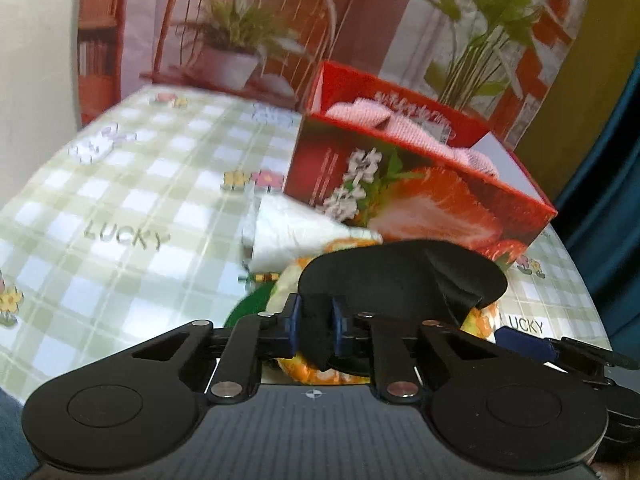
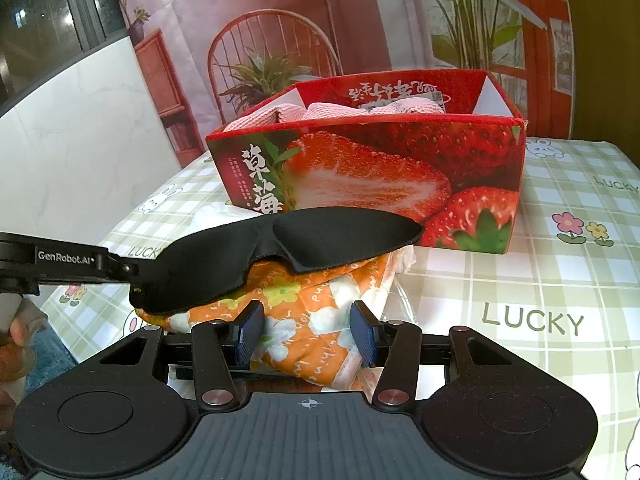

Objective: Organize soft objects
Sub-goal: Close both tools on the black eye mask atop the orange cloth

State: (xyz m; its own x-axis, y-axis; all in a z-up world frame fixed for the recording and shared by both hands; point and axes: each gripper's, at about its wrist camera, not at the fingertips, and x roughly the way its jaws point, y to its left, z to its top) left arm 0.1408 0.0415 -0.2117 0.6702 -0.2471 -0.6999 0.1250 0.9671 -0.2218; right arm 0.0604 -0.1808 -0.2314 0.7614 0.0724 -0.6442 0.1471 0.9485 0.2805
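Note:
A black eye mask (image 1: 400, 276) (image 2: 320, 236) lies across an orange flowered soft pack (image 2: 308, 320) (image 1: 312, 372) on the checked tablecloth. My left gripper (image 1: 316, 324) is shut on the mask's near end, with black fabric pinched between its blue pads. In the right wrist view it reaches in from the left (image 2: 134, 276). My right gripper (image 2: 308, 334) is shut on the orange pack, a pad pressed against each side. Behind both stands a red strawberry-printed box (image 1: 400, 200) (image 2: 400, 168), open on top, holding a pink cloth (image 1: 384, 120) (image 2: 332, 112).
A white wrapped soft pack (image 1: 296, 232) lies just left of the box front. The green checked tablecloth (image 2: 540, 280) spreads right of the box and far to the left. A printed backdrop hangs behind the table. Part of a hand (image 2: 16, 332) shows at the left.

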